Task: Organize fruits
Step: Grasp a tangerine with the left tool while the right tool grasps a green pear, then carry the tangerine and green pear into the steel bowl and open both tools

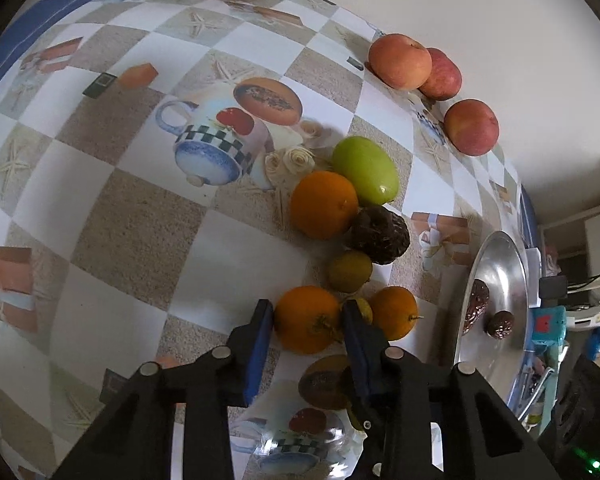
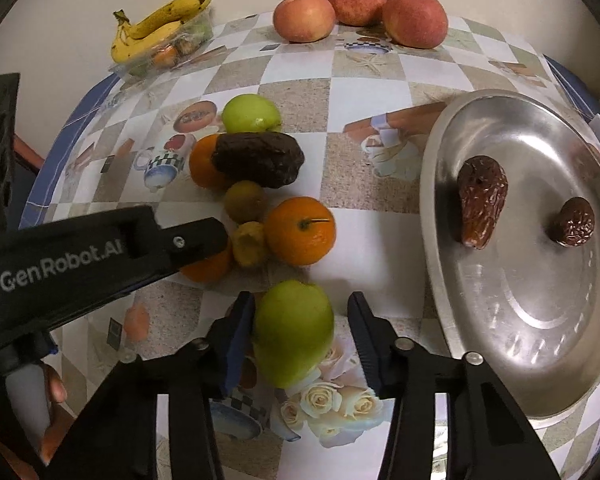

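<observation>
My left gripper (image 1: 307,309) points down at the table with both pads against an orange (image 1: 306,326), shut on it. The right wrist view shows the same left gripper (image 2: 204,240) coming in from the left over that orange (image 2: 208,268). My right gripper (image 2: 300,306) straddles a green apple (image 2: 294,332). Its left pad touches the apple, and a small gap shows at the right finger (image 2: 360,320), so it stands open. A steel plate (image 2: 520,320) on the right holds two dates (image 2: 482,200).
A second orange (image 2: 300,230), two small brownish fruits (image 2: 244,200), a dark wrinkled fruit (image 2: 260,160), a third orange (image 2: 202,160) and another green apple (image 2: 252,114) cluster mid-table. Three red apples (image 2: 304,18) and a tray with bananas (image 2: 156,28) stand at the back edge.
</observation>
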`<state>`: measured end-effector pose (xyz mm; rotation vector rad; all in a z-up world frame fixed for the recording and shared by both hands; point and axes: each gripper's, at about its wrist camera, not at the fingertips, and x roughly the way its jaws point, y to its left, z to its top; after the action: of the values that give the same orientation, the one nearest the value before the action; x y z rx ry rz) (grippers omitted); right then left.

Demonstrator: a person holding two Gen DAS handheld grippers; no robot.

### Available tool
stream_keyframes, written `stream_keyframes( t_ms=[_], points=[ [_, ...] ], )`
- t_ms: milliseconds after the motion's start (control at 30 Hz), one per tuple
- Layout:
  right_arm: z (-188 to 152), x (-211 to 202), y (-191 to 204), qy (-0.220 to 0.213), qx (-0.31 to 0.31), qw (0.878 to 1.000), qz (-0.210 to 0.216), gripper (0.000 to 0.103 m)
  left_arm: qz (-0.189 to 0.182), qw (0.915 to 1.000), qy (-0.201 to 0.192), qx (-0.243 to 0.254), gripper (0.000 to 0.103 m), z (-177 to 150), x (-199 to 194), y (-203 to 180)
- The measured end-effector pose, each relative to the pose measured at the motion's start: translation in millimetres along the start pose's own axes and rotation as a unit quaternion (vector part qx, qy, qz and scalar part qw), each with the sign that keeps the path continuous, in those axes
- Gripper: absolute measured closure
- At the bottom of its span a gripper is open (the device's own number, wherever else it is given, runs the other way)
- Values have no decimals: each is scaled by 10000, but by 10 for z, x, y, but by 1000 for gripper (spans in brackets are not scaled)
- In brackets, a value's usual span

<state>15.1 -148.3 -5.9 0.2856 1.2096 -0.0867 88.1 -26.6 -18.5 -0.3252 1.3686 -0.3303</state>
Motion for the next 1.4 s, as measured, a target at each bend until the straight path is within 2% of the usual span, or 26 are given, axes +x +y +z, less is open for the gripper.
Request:
stream_keyframes(
  t_ms=[33,133,200,333,467,700,833,1000,1233,1400],
  points=[
    [-1,-3,8,-4,-18,10000,22,61,-25,10000,-1,-40,66,0,1,5],
    [0,-12,31,-11,-46,10000,27,62,-67,9999,-4,-150,66,5,-33,50],
    [3,-11,35,-13,-61,10000,31,62,35,9998,-82,-195,66,14,-77,79],
    [24,-69,-18,-85,-21,9997,-229,62,336,9985,-325,-272,66,54,-166,158],
    [79,-249,-108,-308,223,9993,-5,62,502,9966,-592,-263,66,93,-297,168],
    [152,-560,-257,-711,425,9964,-162,62,341,9953,-878,-228,66,128,-494,103],
    [166,-664,-464,-791,670,9941,-309,62,292,9951,-922,-205,66,119,-555,93],
    [163,-773,-809,-883,1015,9885,-687,62,202,9951,-955,-182,66,115,-586,23],
    [84,-835,-1327,-814,1563,9770,-1200,62,162,9955,-903,227,66,30,-543,-261],
    [31,-878,-1585,-821,1872,9702,-1299,62,37,9936,-731,856,66,-145,-420,-689]
  ],
)
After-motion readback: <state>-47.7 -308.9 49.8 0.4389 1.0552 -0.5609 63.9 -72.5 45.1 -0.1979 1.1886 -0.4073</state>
